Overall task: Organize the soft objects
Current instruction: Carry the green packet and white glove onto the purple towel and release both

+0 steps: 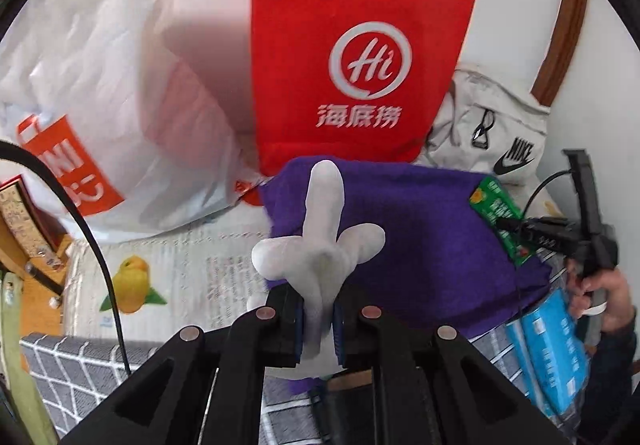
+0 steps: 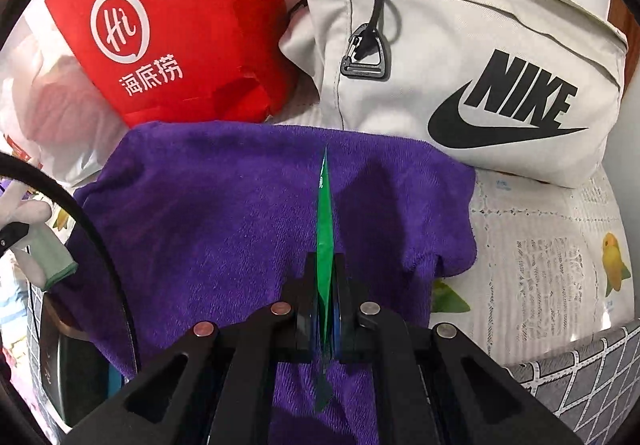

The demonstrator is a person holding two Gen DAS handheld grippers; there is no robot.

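Left cam first: my left claw [image 1: 318,321] was clamped narrow on a white glove [image 1: 320,245], pinched around the cuff end, so the fingers stuck straight out ahead of the jaws, long axis in line with where the claw pointed. Right beyond it lay the purple towel [image 1: 420,237], spread across the bed, so the glove was basically hanging over the towel's near-left edge. Off to the right I could see my other hand [image 1: 600,289] on the right gripper's handle, with the green packet [image 1: 500,217] angled over the towel's far right corner.

Right cam: right claw [image 2: 326,309] was squeezed tight on that green packet [image 2: 324,229], seen edge-on, thin as a blade, running straight away from the jaws over the middle of the towel [image 2: 240,213]. At far left the glove [image 2: 28,229] peeked in, though that edge of the lens was warped enough that I couldn't say how close it was to the towel.

So both claws were loaded and both sat over the towel, the right one more centred. My guess is the towel was the drop spot, or something to wrap things in.

Surface: a bed with a lemon-print sheet [image 2: 560,245] and a grey grid blanket [image 1: 80,365] at the near edge. Behind the towel were a red bag [image 1: 352,57], a white plastic bag [image 1: 100,85] and a beige Nike backpack [image 2: 480,65], all packed against the wall. Pretty cramped.
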